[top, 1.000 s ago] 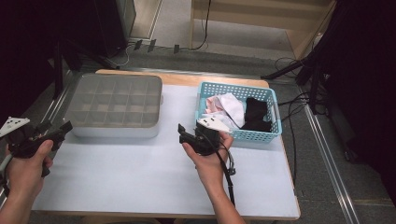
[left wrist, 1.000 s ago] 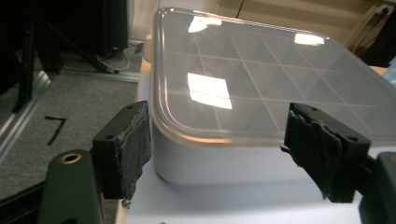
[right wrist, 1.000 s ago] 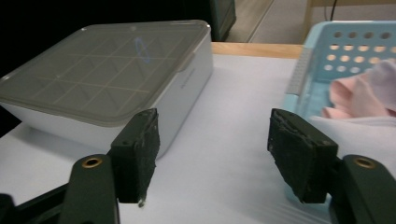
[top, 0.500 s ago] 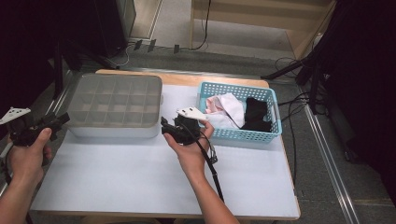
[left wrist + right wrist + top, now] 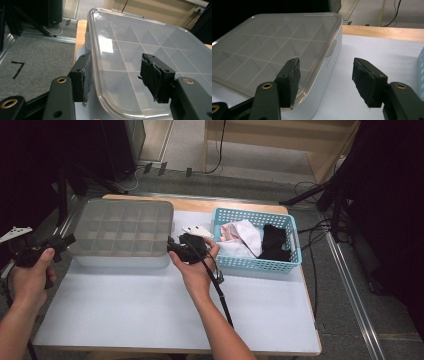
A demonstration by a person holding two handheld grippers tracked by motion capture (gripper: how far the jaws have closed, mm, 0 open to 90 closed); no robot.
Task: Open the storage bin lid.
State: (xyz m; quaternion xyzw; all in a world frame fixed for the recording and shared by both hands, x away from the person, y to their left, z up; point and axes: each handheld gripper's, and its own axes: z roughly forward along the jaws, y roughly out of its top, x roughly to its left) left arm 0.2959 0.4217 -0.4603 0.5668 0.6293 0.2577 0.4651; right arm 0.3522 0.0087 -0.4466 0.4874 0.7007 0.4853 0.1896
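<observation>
Both jaw pairs are spread and empty; the left gripper [image 5: 117,80] straddles the box's [image 5: 122,232] rim at nine o'clock, the right gripper [image 5: 325,82] its three o'clock edge; the lid is best gripped evenly and lifted level; the basket [image 5: 287,222] stands beyond.

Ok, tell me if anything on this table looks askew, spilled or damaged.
Mostly tidy. The lidded divider box sits square and closed, and the clothes stay inside the blue basket. The one flaw: the black padding on the left gripper looks frayed, as do the right gripper pads.
</observation>
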